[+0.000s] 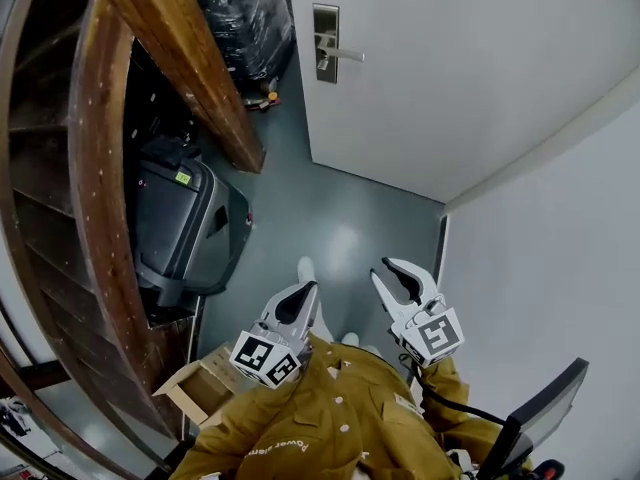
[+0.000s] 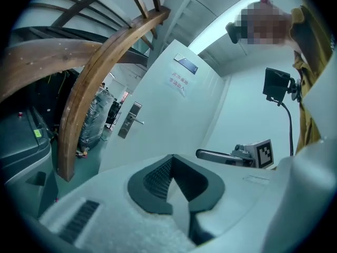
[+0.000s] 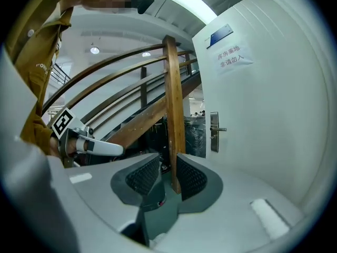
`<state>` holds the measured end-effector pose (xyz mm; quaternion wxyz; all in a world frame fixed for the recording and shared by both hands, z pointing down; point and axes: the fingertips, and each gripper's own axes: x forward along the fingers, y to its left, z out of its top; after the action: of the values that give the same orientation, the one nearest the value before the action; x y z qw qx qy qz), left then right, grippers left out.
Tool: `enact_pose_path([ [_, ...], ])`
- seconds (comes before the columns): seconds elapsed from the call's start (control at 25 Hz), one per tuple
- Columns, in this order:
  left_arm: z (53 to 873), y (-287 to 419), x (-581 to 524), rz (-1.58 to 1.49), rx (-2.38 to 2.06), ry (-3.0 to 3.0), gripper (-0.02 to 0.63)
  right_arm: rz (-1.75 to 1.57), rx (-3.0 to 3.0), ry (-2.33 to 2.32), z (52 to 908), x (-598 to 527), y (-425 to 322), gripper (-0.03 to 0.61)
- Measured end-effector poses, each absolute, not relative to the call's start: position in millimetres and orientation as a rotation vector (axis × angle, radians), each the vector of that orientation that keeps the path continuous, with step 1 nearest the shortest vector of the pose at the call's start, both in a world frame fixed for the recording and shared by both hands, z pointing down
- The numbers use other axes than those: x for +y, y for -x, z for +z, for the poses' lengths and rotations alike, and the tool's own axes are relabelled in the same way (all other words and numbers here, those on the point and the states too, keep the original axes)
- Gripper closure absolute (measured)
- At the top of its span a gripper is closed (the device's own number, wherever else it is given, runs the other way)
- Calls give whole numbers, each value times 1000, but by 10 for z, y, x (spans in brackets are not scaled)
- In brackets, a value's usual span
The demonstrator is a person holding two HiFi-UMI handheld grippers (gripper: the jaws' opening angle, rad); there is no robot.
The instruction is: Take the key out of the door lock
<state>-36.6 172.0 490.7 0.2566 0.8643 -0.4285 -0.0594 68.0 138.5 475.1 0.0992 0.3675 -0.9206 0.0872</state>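
Left gripper (image 1: 306, 290) is clamped shut on nothing, right gripper (image 1: 388, 270) has its jaws apart and empty, both at the near end. Far off, the white door (image 1: 450, 68) carries the lock plate (image 1: 326, 30) by its left edge. The key's too small to make out.

The left gripper (image 1: 304, 289) and right gripper (image 1: 383, 269) sit side by side, close to the person's chest. Left fingers (image 2: 158, 179) are closed and empty. Right fingers (image 3: 139, 176) are apart and empty.
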Motion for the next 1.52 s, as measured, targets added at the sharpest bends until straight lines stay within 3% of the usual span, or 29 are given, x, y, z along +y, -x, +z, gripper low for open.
enact_pose_path([
  [0.32,4493,722,-42,-225,-1036,-2435,617,78,-2749,-1051,4184,-328,-53,468],
  [0.76,4580,570,-1320,-227,-1075,-2342,617,-180,-2528,-839,4315,-2709,-241,467],
  [0.88,4569,544,-1558,-258,-1132,-2295,617,-226,-2447,-754,4569,-3358,-327,379],
  [0.92,4572,522,-1615,-267,-1151,-2277,617,-236,-2416,-728,4669,-3518,-368,376],
  [1.2,4617,386,-1811,-294,-1190,-2205,617,-290,-2215,-455,5259,-3980,-340,374],
  [1.28,4695,432,-1894,-314,-1177,-2165,617,-330,-2167,-435,5334,-4037,-337,450],
  [1.52,5170,646,-2487,-429,-1119,-2014,617,-329,-2157,-416,5368,-4040,-331,454],
])
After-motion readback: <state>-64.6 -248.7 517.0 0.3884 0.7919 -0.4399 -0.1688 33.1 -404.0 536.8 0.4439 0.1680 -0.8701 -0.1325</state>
